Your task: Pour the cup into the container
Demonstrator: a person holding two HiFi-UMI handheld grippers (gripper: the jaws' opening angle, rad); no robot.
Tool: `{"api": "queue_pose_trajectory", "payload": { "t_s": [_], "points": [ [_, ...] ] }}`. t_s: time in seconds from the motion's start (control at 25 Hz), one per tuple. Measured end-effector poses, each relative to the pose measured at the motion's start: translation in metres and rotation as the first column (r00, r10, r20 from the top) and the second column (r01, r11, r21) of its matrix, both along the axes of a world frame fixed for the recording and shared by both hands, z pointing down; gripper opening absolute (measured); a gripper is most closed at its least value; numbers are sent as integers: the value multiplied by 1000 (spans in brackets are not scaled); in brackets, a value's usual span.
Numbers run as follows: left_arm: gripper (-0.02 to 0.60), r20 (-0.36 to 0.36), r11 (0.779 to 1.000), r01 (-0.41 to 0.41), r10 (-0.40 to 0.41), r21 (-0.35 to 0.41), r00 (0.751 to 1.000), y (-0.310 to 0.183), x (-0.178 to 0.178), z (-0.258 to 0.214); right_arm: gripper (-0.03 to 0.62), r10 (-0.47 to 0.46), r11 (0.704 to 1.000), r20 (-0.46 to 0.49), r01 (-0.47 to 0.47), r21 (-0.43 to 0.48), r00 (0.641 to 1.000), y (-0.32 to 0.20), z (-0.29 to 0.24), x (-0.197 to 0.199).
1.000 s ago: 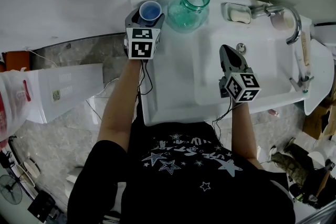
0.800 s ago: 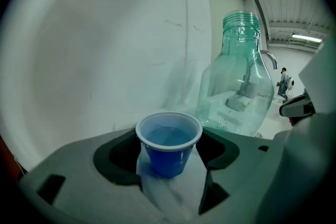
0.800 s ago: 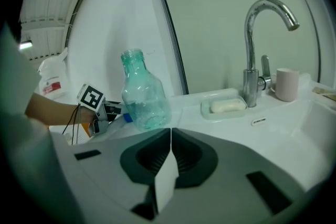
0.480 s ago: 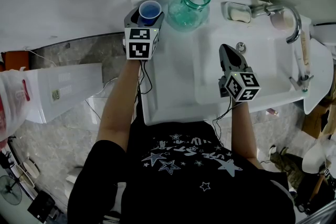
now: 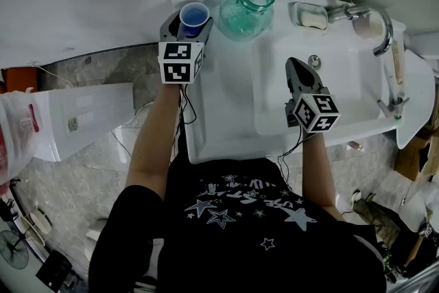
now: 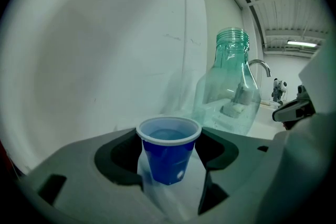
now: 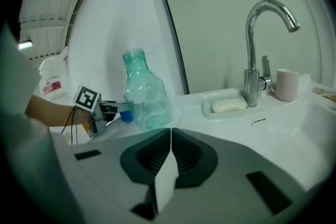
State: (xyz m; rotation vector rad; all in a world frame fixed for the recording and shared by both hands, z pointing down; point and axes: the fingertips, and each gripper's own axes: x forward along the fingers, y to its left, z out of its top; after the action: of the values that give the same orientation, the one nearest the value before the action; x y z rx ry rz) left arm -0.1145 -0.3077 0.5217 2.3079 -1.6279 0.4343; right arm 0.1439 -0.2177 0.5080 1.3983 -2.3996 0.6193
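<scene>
Left gripper view: left gripper clamped on cup; cup upright, liquid close to the rim.
Cup, place: left end of ledge, just beside jar; standing or lifted, cannot tell.
Right gripper: jaws together, empty, over basin, well apart from jar.
Jar: upright, uncapped, narrow neck, mouth above cup rim; held by nothing.
Risk, slop: thin cup, nearly full; hard squeeze or quick tilt likely to spill before reaching the mouth.
Risk, miss: narrow mouth; wide stream likely to run down the outside onto ledge.
Risk, knock: light-looking jar with no steadying grip; bump from a jaw or the cup rim likely to shift or tip it.
Hidden: cup base, behind the jaws in head view; exact pad contact on cup sides, in shadow.
Hard to make out: jar contents through the tinted wall, probably empty.
</scene>
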Motion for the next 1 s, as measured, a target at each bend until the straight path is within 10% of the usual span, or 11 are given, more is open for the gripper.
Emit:
{"api": "queue_pose_trajectory", "payload": {
  "t_s": [1.0],
  "points": [
    [319,-68,951,-249,265,180,962,36,21,-150,12,-14,997,24,12,80,1000,4,-31,-5]
  ]
}}
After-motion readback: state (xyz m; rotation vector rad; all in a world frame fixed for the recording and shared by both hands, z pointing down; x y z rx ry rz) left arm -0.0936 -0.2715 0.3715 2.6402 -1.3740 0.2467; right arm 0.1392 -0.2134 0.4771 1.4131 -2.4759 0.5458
